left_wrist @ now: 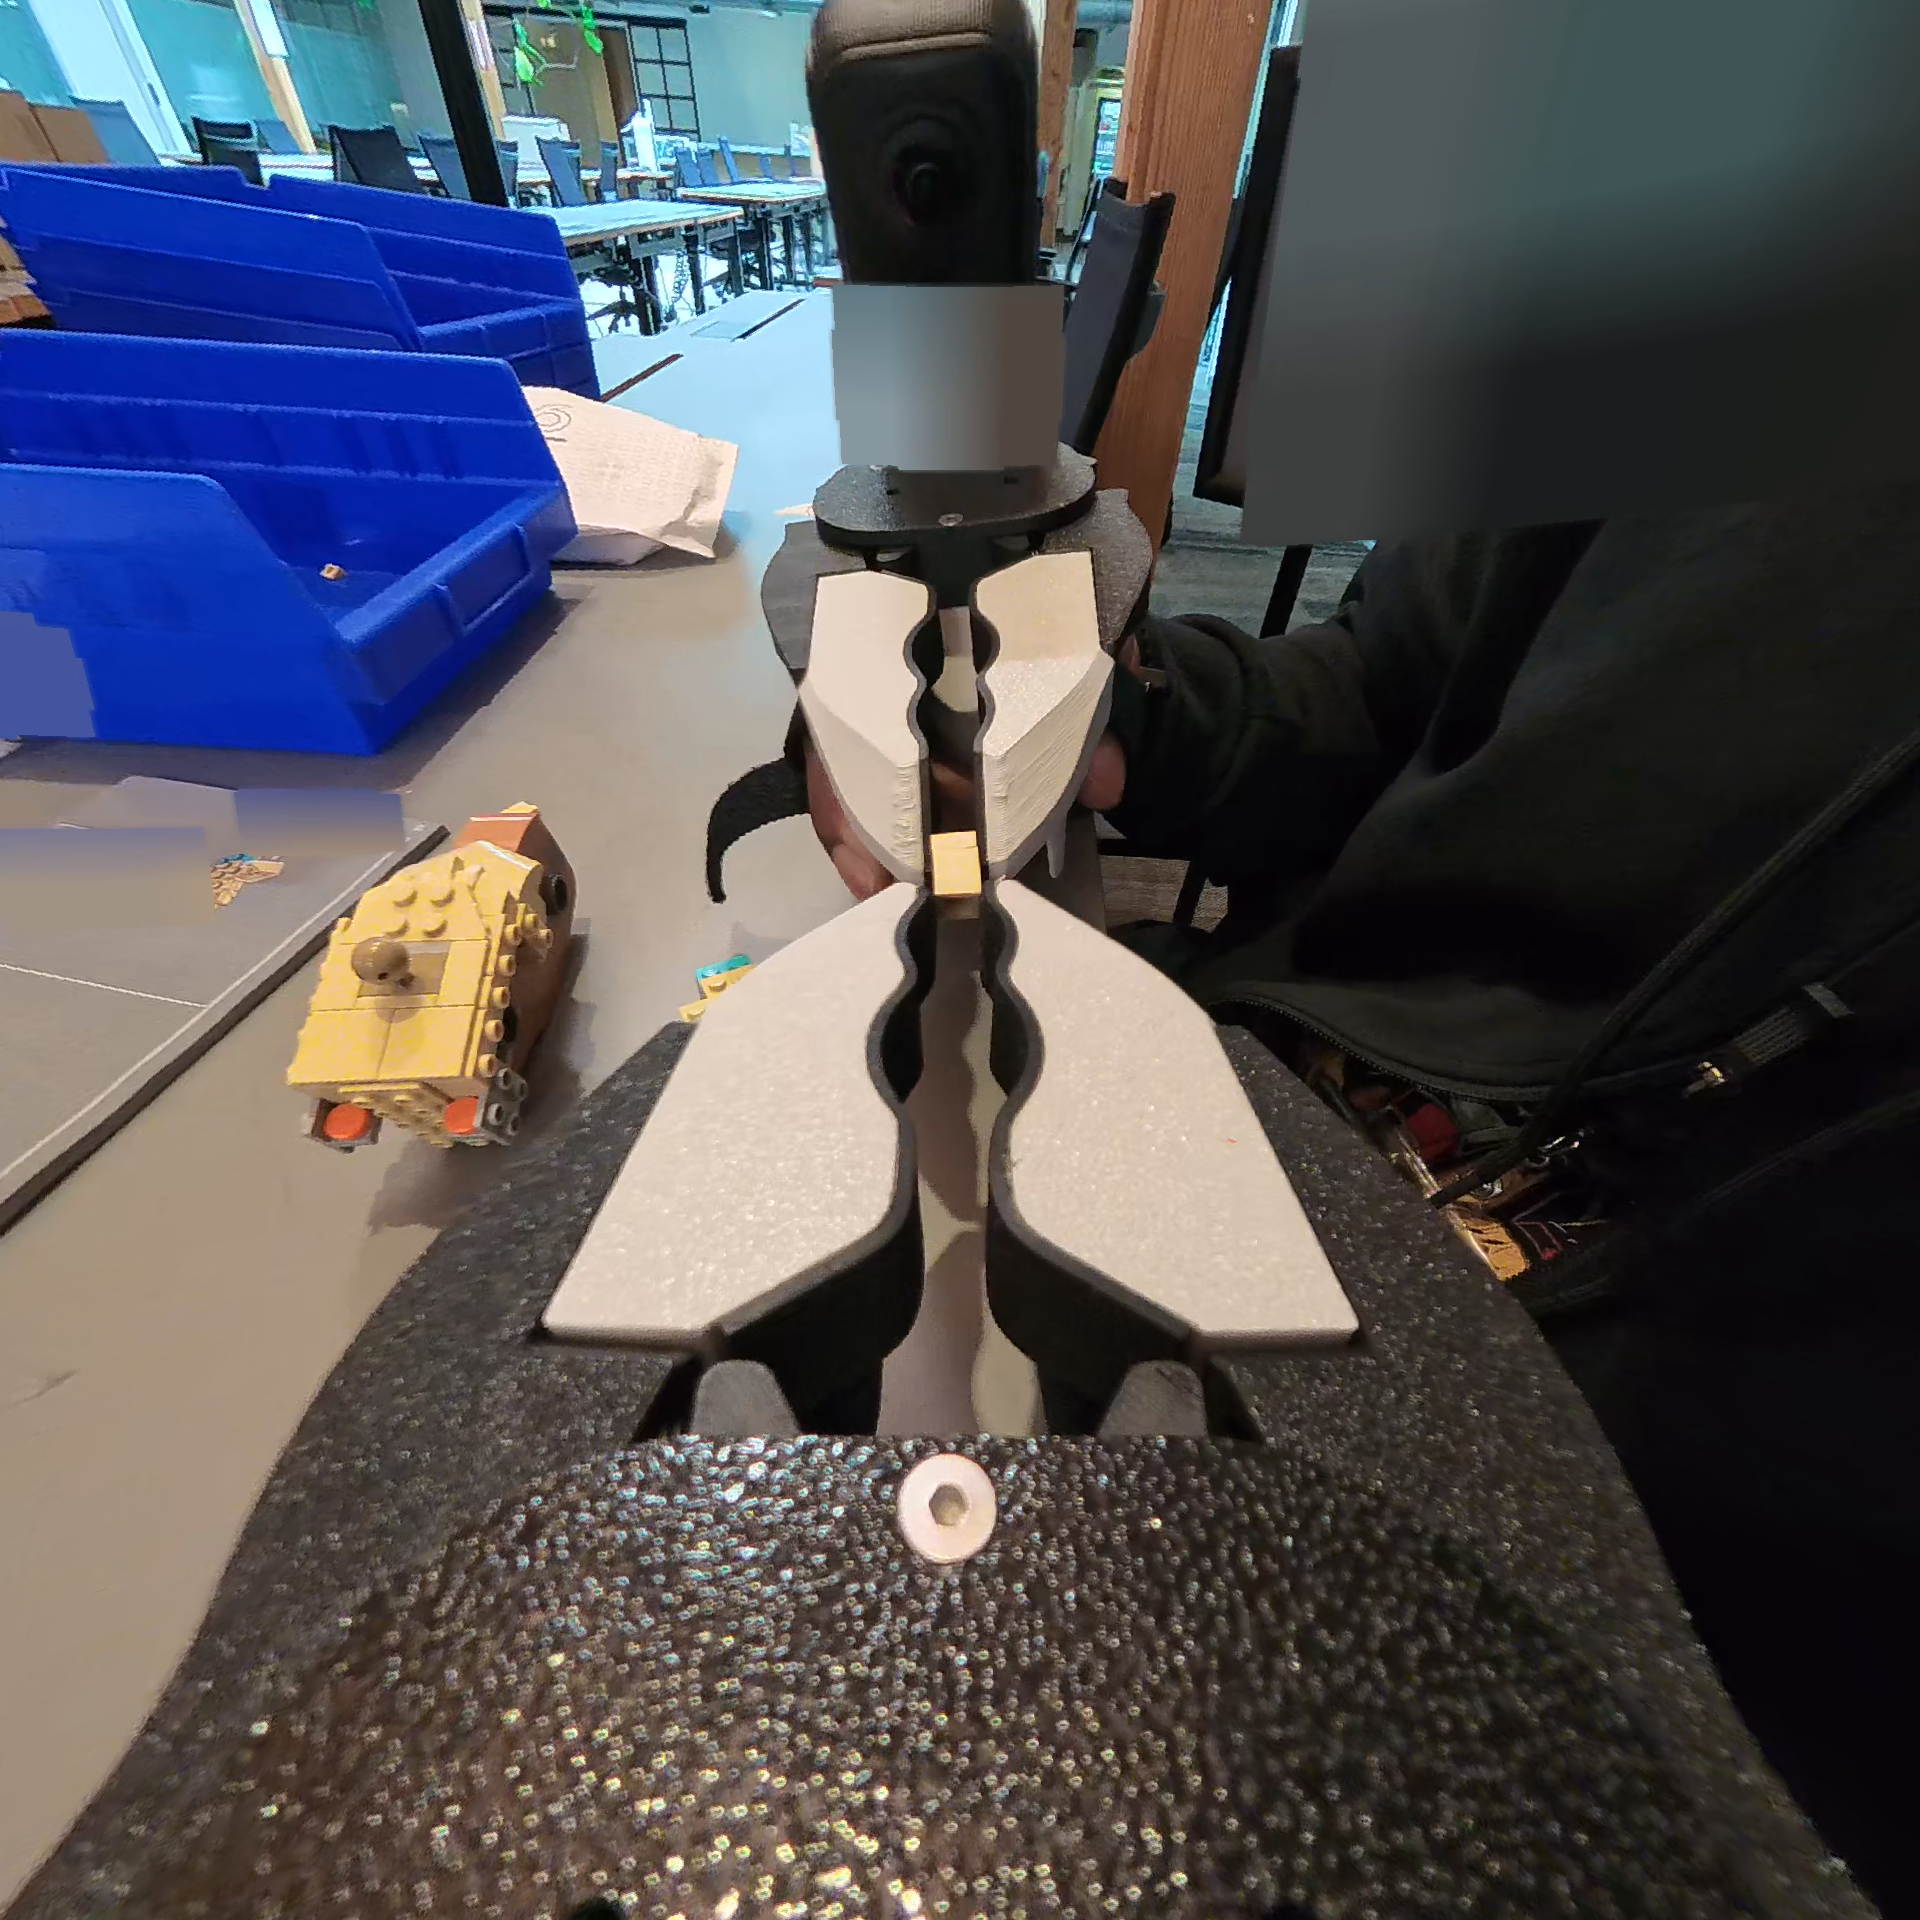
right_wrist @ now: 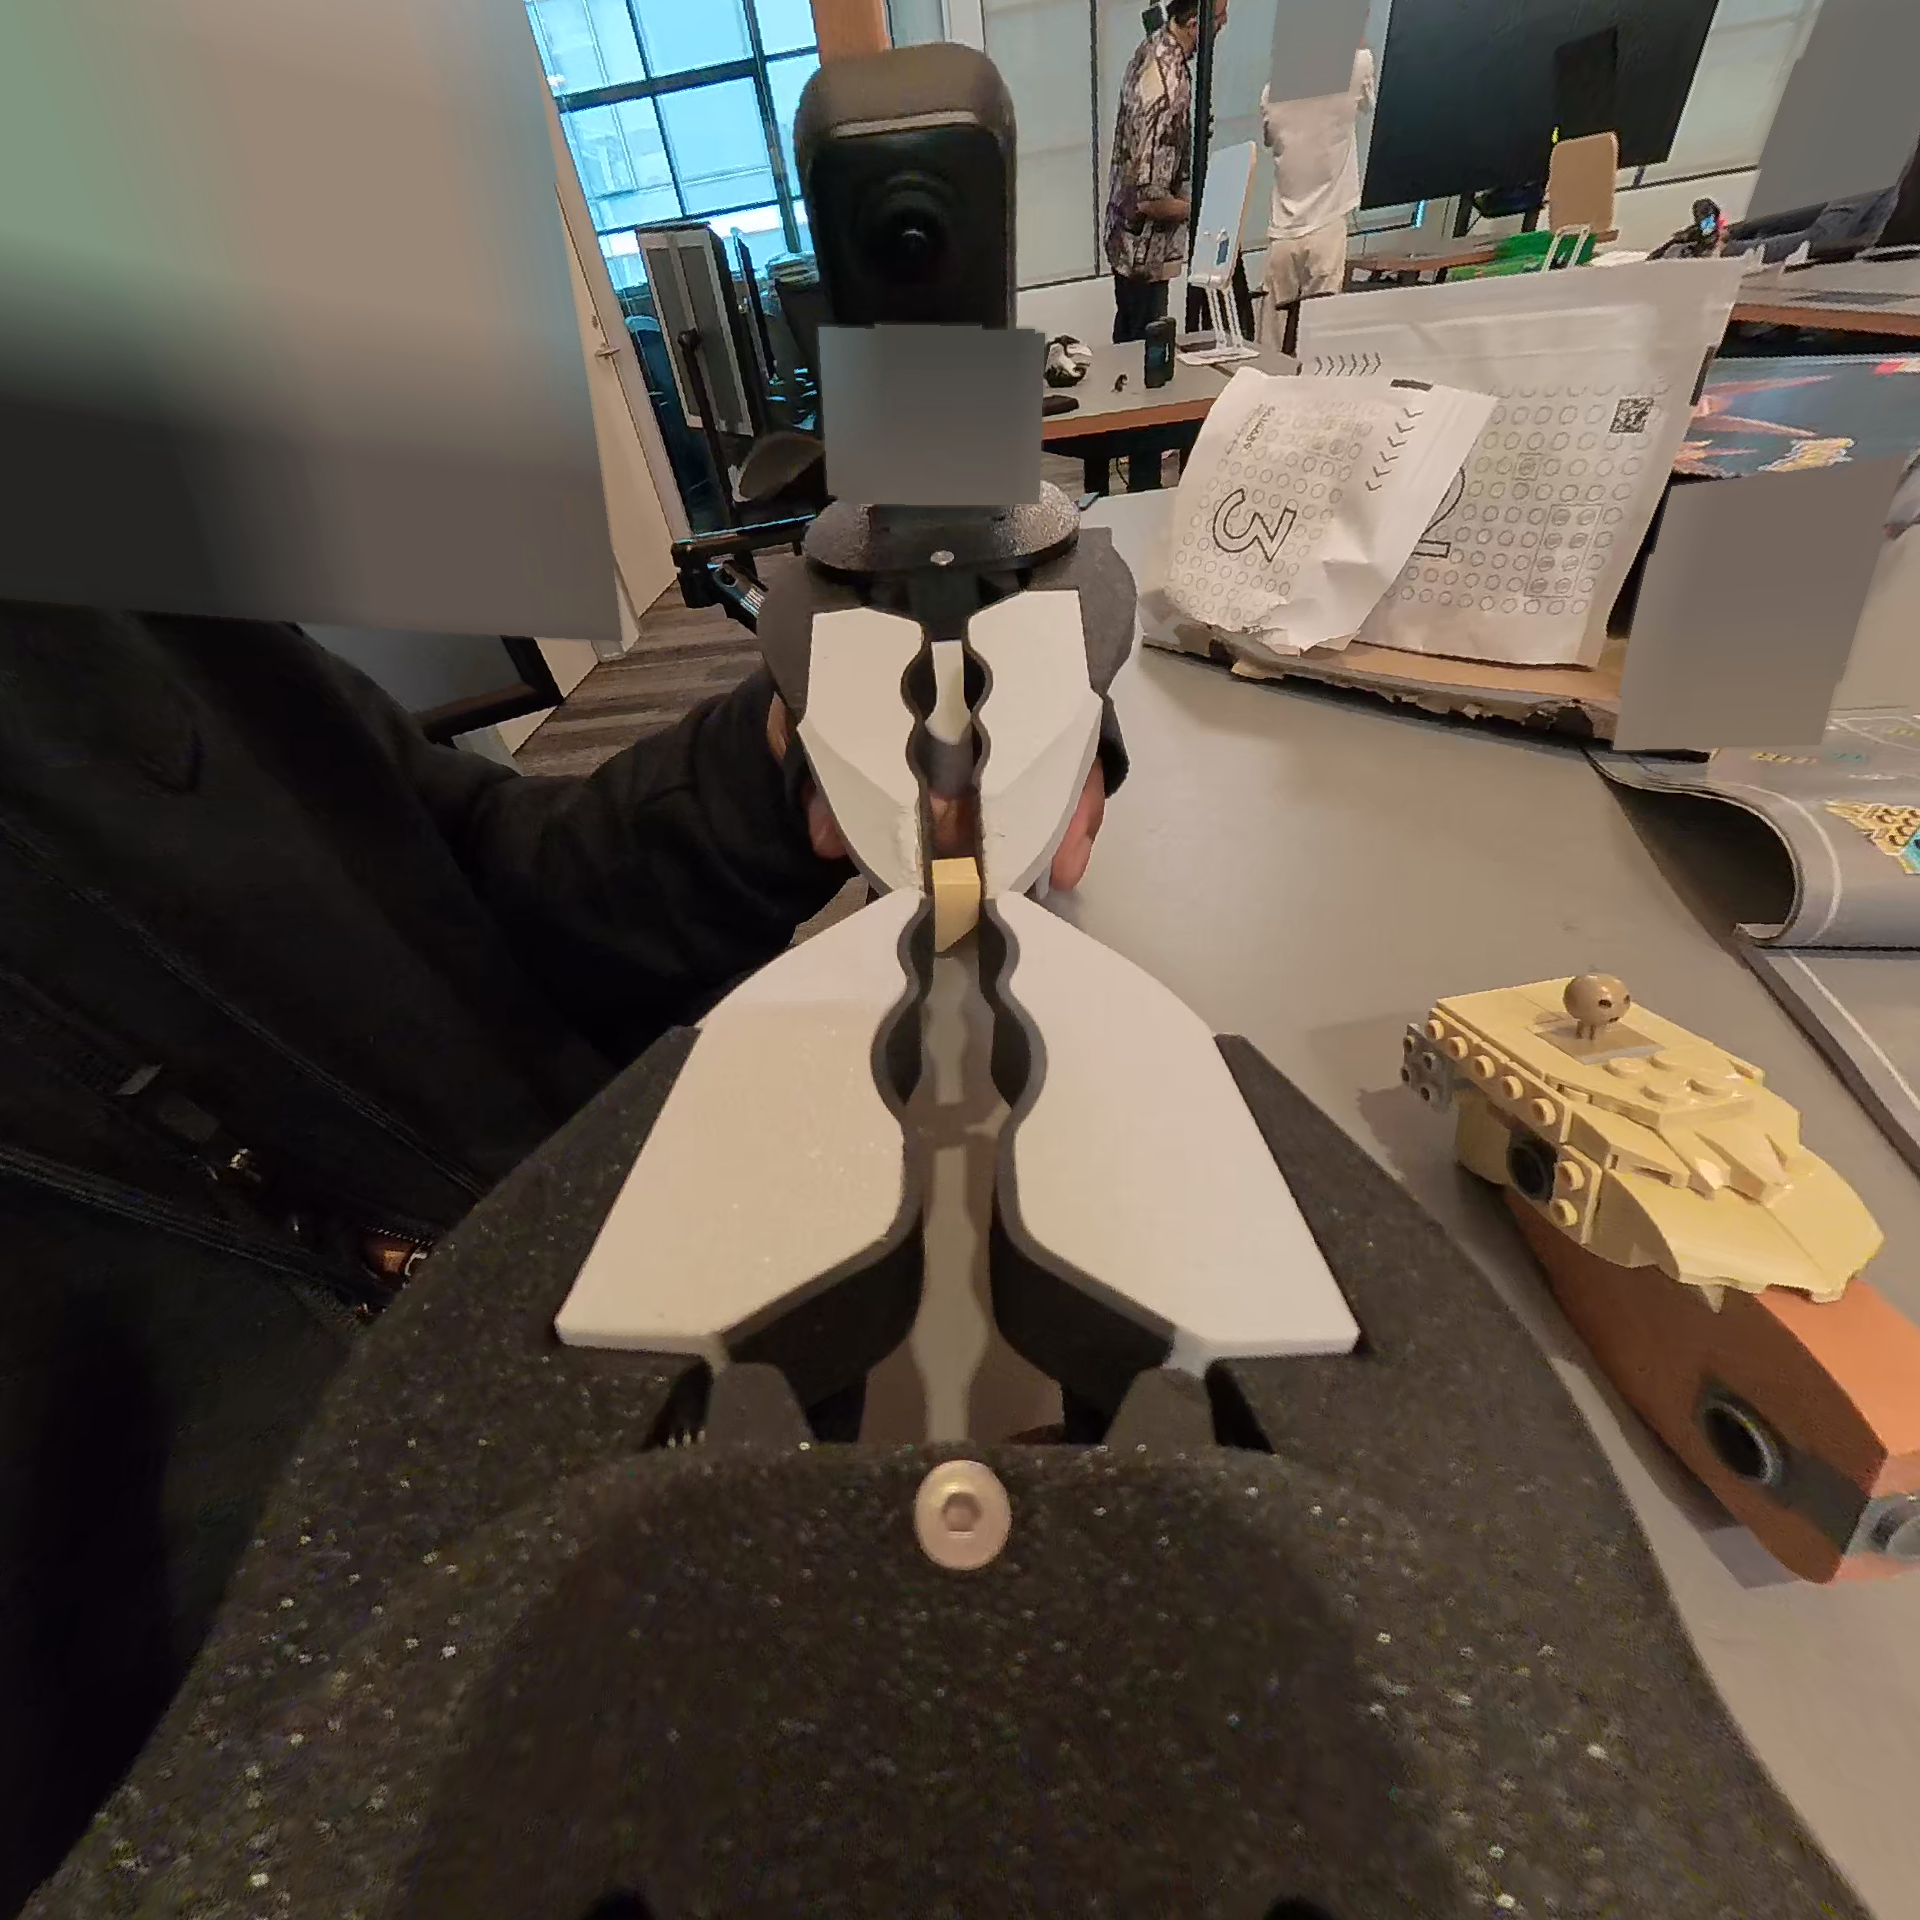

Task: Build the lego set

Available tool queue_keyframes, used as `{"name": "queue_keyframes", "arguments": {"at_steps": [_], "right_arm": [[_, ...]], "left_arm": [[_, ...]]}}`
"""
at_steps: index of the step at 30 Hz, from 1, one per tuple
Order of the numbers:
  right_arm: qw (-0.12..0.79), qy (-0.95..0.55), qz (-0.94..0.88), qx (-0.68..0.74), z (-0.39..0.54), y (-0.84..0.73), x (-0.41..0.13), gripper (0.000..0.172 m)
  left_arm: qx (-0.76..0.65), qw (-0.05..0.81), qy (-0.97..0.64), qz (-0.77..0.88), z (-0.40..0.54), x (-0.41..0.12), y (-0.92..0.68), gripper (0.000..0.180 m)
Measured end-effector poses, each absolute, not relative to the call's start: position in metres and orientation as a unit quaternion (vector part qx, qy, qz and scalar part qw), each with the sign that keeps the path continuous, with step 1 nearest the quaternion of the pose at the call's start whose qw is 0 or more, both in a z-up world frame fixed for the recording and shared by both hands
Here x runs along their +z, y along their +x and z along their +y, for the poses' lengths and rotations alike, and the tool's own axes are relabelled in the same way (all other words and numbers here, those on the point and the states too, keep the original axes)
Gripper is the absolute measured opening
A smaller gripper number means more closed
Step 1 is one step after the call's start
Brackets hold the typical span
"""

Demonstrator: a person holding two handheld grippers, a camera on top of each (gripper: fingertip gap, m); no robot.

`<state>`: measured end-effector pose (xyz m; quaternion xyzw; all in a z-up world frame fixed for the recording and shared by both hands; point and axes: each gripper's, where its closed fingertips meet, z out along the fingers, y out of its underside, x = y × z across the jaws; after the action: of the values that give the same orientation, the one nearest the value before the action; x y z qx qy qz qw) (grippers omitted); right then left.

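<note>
My two grippers meet tip to tip above the grey table (left_wrist: 644, 727). A small tan brick (left_wrist: 954, 868) sits between both pairs of fingertips. In the left wrist view my left gripper (left_wrist: 954, 902) is shut on its near end and the right gripper (left_wrist: 954, 847) on its far end. In the right wrist view my right gripper (right_wrist: 954, 909) pinches the same tan brick (right_wrist: 954, 894), and the left gripper (right_wrist: 951, 860) faces it, closed on the other end. A tan and brown brick model (left_wrist: 436, 987) lies on the table to the side; it also shows in the right wrist view (right_wrist: 1662, 1195).
Blue bins (left_wrist: 260, 582) stand at the left with a white paper bag (left_wrist: 634, 478) beside them. A grey mat (left_wrist: 156, 997) lies under the model's left. Small teal and yellow bricks (left_wrist: 717, 982) lie near my fingers. Printed bags (right_wrist: 1330, 499) and a person's dark sleeve (right_wrist: 468, 831) are close. Less than 4 cm separates the two grippers' tips.
</note>
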<state>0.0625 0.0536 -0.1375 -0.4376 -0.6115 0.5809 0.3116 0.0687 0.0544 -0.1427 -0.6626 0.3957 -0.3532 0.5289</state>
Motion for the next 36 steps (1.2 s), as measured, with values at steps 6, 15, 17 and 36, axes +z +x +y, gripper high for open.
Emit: {"name": "queue_keyframes", "arguments": {"at_steps": [6,15,17,36], "right_arm": [[0.317,-0.428,-0.615,0.581,0.0512,0.0637,-0.1362,0.008],[0.326,-0.417,-0.620,0.579,0.0487,0.0647,-0.1347,0.008],[0.326,-0.415,-0.621,0.579,0.0483,0.0649,-0.1347,0.008],[0.325,-0.414,-0.621,0.581,0.0474,0.0653,-0.1345,0.008]], "left_arm": [[-0.369,0.524,-0.659,0.393,0.0519,-0.1412,0.0700,0.007],[-0.385,0.519,-0.655,0.391,0.0495,-0.1396,0.0715,0.007],[-0.387,0.518,-0.655,0.392,0.0490,-0.1396,0.0717,0.007],[-0.394,0.515,-0.654,0.390,0.0484,-0.1393,0.0725,0.007]]}}
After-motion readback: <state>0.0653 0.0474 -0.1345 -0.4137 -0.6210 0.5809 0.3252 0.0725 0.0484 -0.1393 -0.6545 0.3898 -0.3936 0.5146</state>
